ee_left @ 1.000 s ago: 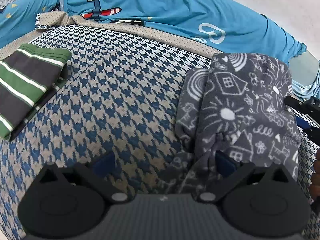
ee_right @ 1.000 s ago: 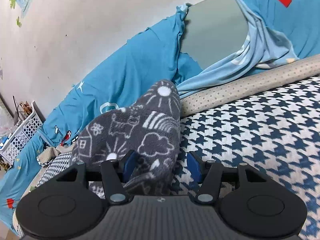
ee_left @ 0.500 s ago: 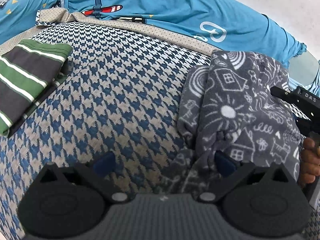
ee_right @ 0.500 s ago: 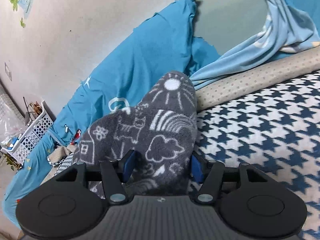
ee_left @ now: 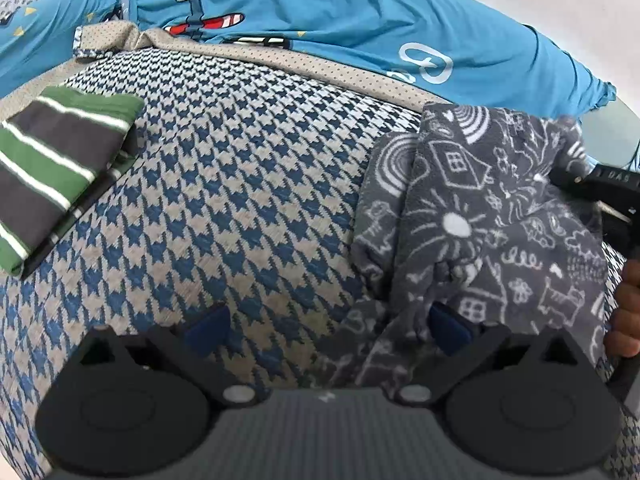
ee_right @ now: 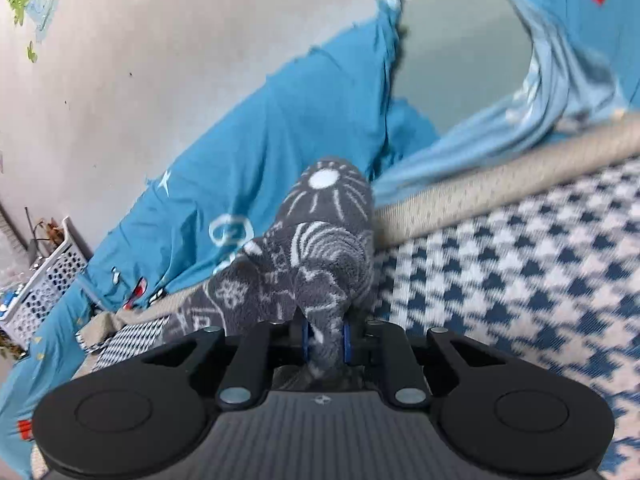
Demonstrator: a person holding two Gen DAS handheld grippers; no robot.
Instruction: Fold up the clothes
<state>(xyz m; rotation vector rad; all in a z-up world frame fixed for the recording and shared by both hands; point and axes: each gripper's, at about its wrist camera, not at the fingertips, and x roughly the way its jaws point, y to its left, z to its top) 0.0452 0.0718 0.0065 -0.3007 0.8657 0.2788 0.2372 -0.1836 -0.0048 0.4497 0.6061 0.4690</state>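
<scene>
A dark grey fleece garment (ee_left: 488, 216) with white doodle prints lies crumpled on the blue-and-beige houndstooth cover (ee_left: 240, 200). My left gripper (ee_left: 328, 328) is open and low over the cover. Its right finger (ee_left: 448, 328) rests against the garment's near edge, and its left finger stands over bare cover. My right gripper (ee_right: 326, 340) is closing its jaws, and the blue pads pinch a bunched fold of the grey fleece garment (ee_right: 320, 248). In the left wrist view the right gripper (ee_left: 592, 184) and a person's hand (ee_left: 624, 312) show at the garment's right side.
A folded garment with green, grey and white stripes (ee_left: 56, 168) lies at the cover's left edge. Blue bedding printed with aeroplanes (ee_left: 320, 12) is heaped behind, along a pale wall (ee_right: 160, 60). A white perforated basket (ee_right: 44, 284) stands on the floor at far left.
The right gripper's jaws went from wide around the fleece to pinched on a fold of it, and it moved further onto the garment. The left gripper stayed put.
</scene>
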